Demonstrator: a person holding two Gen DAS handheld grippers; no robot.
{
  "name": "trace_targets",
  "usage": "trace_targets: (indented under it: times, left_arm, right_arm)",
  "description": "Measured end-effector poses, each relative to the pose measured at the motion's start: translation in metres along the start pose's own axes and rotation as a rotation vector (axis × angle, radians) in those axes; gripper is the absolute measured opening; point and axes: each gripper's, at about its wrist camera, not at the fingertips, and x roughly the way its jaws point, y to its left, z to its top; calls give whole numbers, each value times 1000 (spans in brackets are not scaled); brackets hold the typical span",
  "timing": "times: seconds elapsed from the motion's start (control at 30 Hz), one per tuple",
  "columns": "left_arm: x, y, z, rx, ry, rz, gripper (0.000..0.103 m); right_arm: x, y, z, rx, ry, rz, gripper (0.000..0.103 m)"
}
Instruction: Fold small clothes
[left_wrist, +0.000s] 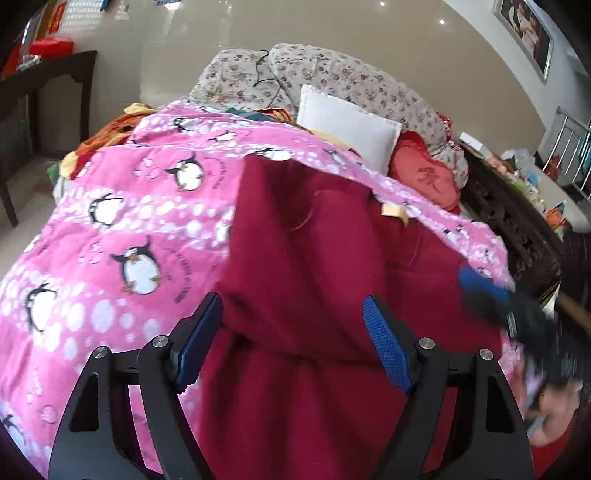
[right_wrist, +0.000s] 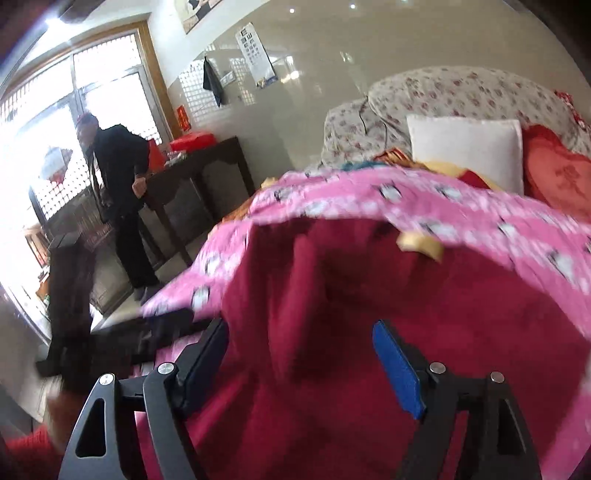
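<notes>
1. The pink penguin blanket (left_wrist: 122, 221) covers the bed and serves as the folding surface; it fills the left wrist view from 7 to 1 o'clock, and in the right wrist view (right_wrist: 424, 206) it runs as a band from 9 to 3 o'clock.
2. The dark red garment (left_wrist: 314, 266) lies spread on the blanket, from the centre toward 6 o'clock in both views (right_wrist: 369, 314). It looks rumpled, with ridges and a raised fold, so I judge it is not yet smoothed flat for folding.
3. At 12 to 2 o'clock a floral quilt (left_wrist: 332, 77), a white pillow (left_wrist: 347, 125) and a red cushion (left_wrist: 428, 177) crowd the bed's far end, which likely limits room to spread cloth that way.
4. A dark wooden table (right_wrist: 199, 173) stands at 9 to 10 o'clock in the right wrist view, with a person in black (right_wrist: 122, 192) beside it, well apart from the work.
5. The left gripper (left_wrist: 291, 332) hovers over the garment with its jaws apart, holding nothing, probably lining up on a fold.
6. The right gripper (right_wrist: 299, 354) likewise has its jaws spread wide, nothing between them; it shows blurred at 4 o'clock in the left wrist view.
7. A small yellow tag-like scrap (left_wrist: 393, 212) sits at the garment's far edge.
</notes>
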Motion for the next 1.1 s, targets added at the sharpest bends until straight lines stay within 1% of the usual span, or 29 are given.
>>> trace_targets:
  times: [0.03, 0.07, 0.13, 0.17, 0.2, 0.27, 0.33, 0.37, 0.4, 0.47, 0.5, 0.53, 0.57, 0.6, 0.63, 0.7, 0.73, 0.77, 0.8, 0.87, 0.9, 0.93, 0.97, 1.0, 1.03, 1.07, 1.1]
  left_arm:
    - [-2, 3, -1, 6, -4, 15, 79]
    - [-4, 6, -2, 8, -8, 29, 79]
    - [-7, 14, -2, 2, -13, 45, 79]
    - [-10, 19, -2, -7, -15, 43, 79]
    - [-13, 23, -2, -14, -19, 44, 79]
    - [-21, 33, 0, -26, -36, 53, 79]
    - [-30, 41, 2, -35, -69, 58, 79]
    - [-34, 43, 4, -40, -88, 63, 79]
    - [-37, 44, 6, -44, -105, 68, 79]
    - [-41, 45, 9, -51, -143, 74, 79]
    - [-42, 44, 11, -54, -149, 71, 79]
    - [-41, 44, 11, -62, -147, 65, 79]
    - [-40, 43, 12, -65, -144, 63, 79]
    - [-37, 42, 11, -64, -137, 63, 79]
    - [-34, 40, 11, -59, -128, 65, 79]
    - [-28, 35, 12, -38, -109, 65, 79]
    - [-24, 32, 12, -23, -101, 67, 79]
    - [-22, 28, 12, -12, -97, 71, 79]
    - [-18, 24, 12, 3, -92, 75, 79]
    - [-11, 19, 14, 24, -84, 81, 79]
    - [-7, 17, 16, 29, -80, 94, 79]
    - [-3, 17, 18, 30, -76, 107, 79]
    - [2, 17, 22, 29, -76, 112, 79]
    - [6, 18, 24, 25, -77, 105, 79]
    - [12, 19, 28, 18, -74, 83, 79]
    - [17, 20, 30, 14, -64, 76, 79]
    - [23, 19, 31, 12, -48, 74, 79]
  right_arm:
    - [16, 0, 9, 5, 5, 16, 78]
    - [37, -1, 18, -2, 28, 18, 77]
    - [78, -5, 25, -14, 92, -29, 45]
    - [96, -9, 26, -10, 137, -30, 8]
    - [105, -15, 25, 15, 148, -22, 6]
    - [87, -16, 27, 51, 53, 33, 6]
    - [61, -6, 30, 29, -50, 90, 6]
    - [54, -1, 33, 12, -70, 115, 6]
    - [53, 4, 35, -4, -78, 137, 7]
    - [65, 17, 36, -22, -58, 198, 8]
    - [78, 21, 35, -23, -21, 229, 12]
    - [93, 25, 32, -23, 36, 233, 18]
    - [108, 27, 27, -31, 111, 181, 38]
    - [116, 28, 24, -38, 163, 129, 44]
    - [111, 25, 18, -43, 192, 106, 43]
    - [81, 13, 16, -42, 148, 103, 44]
    - [55, 1, 16, -36, 111, 55, 44]
    - [34, -10, 14, -30, 84, -8, 44]
    - [6, -25, 11, -25, 52, -88, 48]
    - [-35, -51, 2, -21, 15, -216, 52]
    - [-56, -67, -4, -16, 2, -319, 55]
    - [-68, -80, -9, -6, -1, -391, 59]
    - [-76, -92, -13, 12, 1, -445, 68]
    - [-79, -103, -17, 34, 9, -469, 72]
    - [-78, -118, -22, 77, 30, -468, 72]
    - [-76, -130, -27, 119, 44, -449, 72]
    - [-70, -144, -32, 182, 52, -406, 72]
